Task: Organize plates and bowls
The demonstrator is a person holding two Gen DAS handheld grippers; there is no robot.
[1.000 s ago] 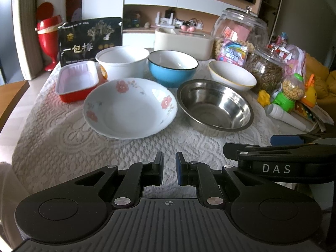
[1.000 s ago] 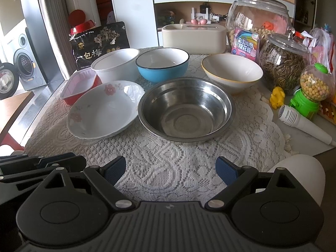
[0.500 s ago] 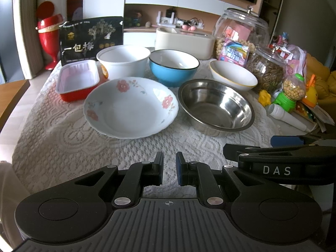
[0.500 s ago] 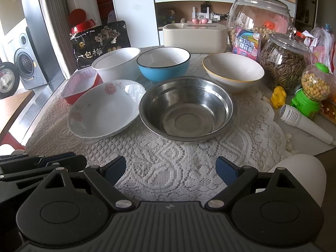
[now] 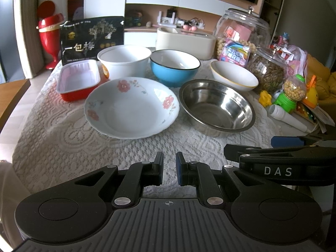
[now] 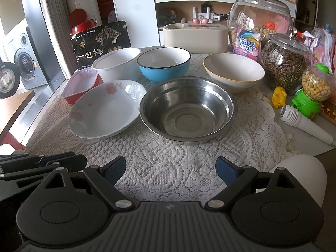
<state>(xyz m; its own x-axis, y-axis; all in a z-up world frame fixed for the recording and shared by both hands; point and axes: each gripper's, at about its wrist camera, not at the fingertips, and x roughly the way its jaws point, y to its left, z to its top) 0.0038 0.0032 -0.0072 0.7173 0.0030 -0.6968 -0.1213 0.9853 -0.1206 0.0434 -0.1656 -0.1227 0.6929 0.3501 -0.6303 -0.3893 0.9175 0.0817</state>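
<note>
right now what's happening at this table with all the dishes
A person holds a gripper in each hand over the near edge of the lace-covered table, and nothing is picked up yet. The left gripper is nearly shut and empty; the right gripper is wide open and empty. The flowered plate, steel bowl, blue bowl, two white bowls and red dish sit separately, unstacked.

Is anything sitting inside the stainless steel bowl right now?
No: in the right wrist view the stainless steel bowl shows only its bare, shiny inside, standing on the lace tablecloth.
</note>
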